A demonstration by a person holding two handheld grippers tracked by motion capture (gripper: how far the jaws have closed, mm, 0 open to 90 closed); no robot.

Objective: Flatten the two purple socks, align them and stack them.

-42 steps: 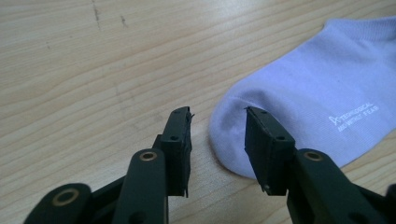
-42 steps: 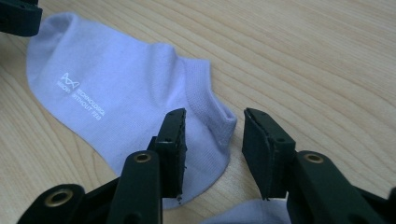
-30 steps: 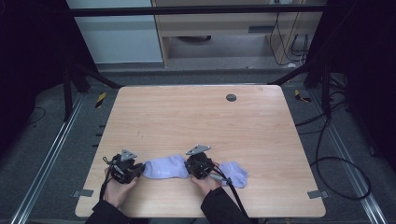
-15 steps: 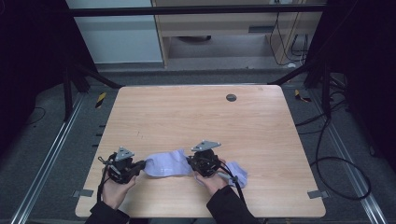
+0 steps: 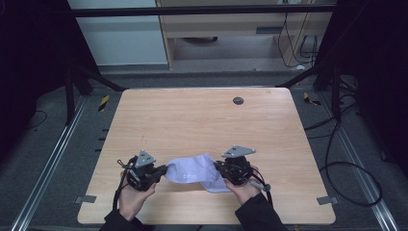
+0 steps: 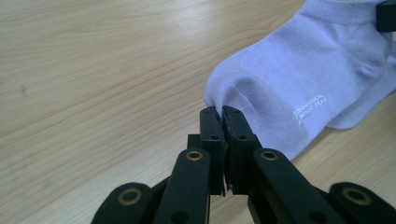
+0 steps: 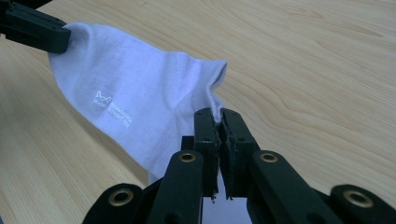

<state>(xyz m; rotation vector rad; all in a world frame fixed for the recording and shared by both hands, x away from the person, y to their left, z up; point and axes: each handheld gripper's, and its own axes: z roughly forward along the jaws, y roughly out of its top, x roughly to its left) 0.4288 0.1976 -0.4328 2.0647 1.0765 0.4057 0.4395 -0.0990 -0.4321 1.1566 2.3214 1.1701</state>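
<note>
On wooden table (image 5: 192, 115), near edge: each hand-held gripper, left (image 5: 163, 171) and right (image 5: 217, 168), clamps pale sock (image 5: 192, 169); grey floor (image 5: 62, 163) around.

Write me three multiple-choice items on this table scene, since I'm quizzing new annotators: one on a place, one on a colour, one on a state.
1. Where does the sock lie on the table?
A. At the far edge by the round hole
B. Near the person's edge, between the two grippers
C. At the far left corner

2. What colour is the sock?
A. Black
B. Red
C. Pale lavender-white

3. How do the jaws of the left gripper and right gripper stand?
A. Both shut on the sock
B. Both wide open above it
C. Left open, right shut

Answers:
1. B, as the high view shows the sock stretched between the grippers close to the near edge.
2. C, as all views show light fabric with small white print.
3. A, as each gripper view shows its jaws pinched together on a fold of fabric.
</note>
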